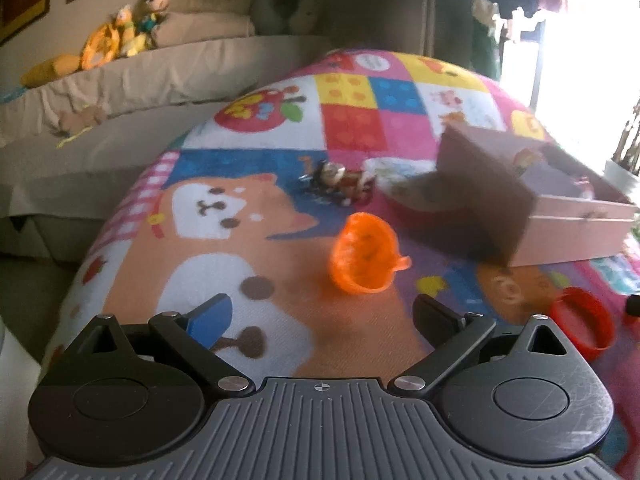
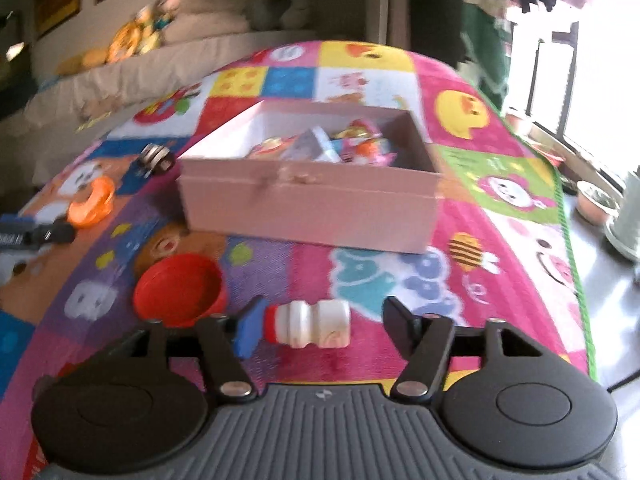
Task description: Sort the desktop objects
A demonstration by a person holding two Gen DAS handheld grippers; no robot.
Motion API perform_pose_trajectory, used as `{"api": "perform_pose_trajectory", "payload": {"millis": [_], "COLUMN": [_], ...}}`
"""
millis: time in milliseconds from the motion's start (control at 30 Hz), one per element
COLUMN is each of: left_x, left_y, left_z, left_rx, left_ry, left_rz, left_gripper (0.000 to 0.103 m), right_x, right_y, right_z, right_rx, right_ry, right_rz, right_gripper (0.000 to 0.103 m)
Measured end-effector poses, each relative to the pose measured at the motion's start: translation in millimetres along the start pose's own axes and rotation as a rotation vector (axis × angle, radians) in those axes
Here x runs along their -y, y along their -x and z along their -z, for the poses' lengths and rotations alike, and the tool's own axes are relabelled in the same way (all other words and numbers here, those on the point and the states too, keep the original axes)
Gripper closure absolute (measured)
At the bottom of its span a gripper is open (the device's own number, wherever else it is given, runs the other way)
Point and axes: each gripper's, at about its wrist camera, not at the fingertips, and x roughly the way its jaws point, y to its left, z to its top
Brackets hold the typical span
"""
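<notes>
An orange toy cup (image 1: 363,255) lies on its side on the colourful mat, just ahead of my open left gripper (image 1: 324,320). A small brown figure toy (image 1: 340,180) lies beyond it. An open pink box (image 2: 316,184) with several toys inside stands mid-mat; it also shows in the left wrist view (image 1: 560,216). My right gripper (image 2: 326,330) is open around a small white bottle with a red cap (image 2: 310,323) lying on its side, not gripped. A red bowl (image 2: 179,289) sits left of it and also shows in the left wrist view (image 1: 584,322).
The mat (image 2: 500,152) covers a table whose right edge drops to a grey surface with pots (image 2: 596,200). A bed with plush toys (image 1: 120,40) lies behind. The left gripper (image 2: 28,234) reaches in at the far left of the right view, by the orange cup (image 2: 90,200).
</notes>
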Motion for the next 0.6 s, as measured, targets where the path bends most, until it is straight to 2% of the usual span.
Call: {"api": "perform_pose_trajectory", "payload": {"millis": [33, 133, 233, 300, 400, 600], "left_x": [4.6, 28.9, 67.4, 95.0, 128.2, 142.1], "left_y": [4.4, 17.9, 26.1, 25.6, 16.8, -10.6], "left_z": [-1.1, -4.8, -4.2, 0.4, 9.7, 11.9], "left_rx": [0.005, 0.030, 0.020, -0.008, -0.038, -0.111], "left_ry": [0.003, -0.033, -0.147, -0.245, -0.363, -0.335], "left_rz": [0.034, 0.148, 0.285, 0.342, 0.342, 0.343], "left_gripper": [0.003, 0.003, 0.002, 0.002, 0.002, 0.004], "right_x": [5.6, 19.3, 25.0, 27.8, 32.4, 33.5], "right_y": [0.6, 0.1, -2.3, -4.6, -9.5, -9.9], "right_z": [0.5, 0.7, 1.1, 1.2, 1.7, 2.9], "right_rx": [0.001, -0.017, -0.027, -0.036, -0.064, -0.062], "right_ry": [-0.016, -0.067, -0.108, -0.128, -0.164, -0.177], "right_rz": [0.012, 0.010, -0.004, -0.012, -0.028, -0.036], "right_gripper": [0.020, 0.014, 0.003, 0.001, 0.000, 0.000]}}
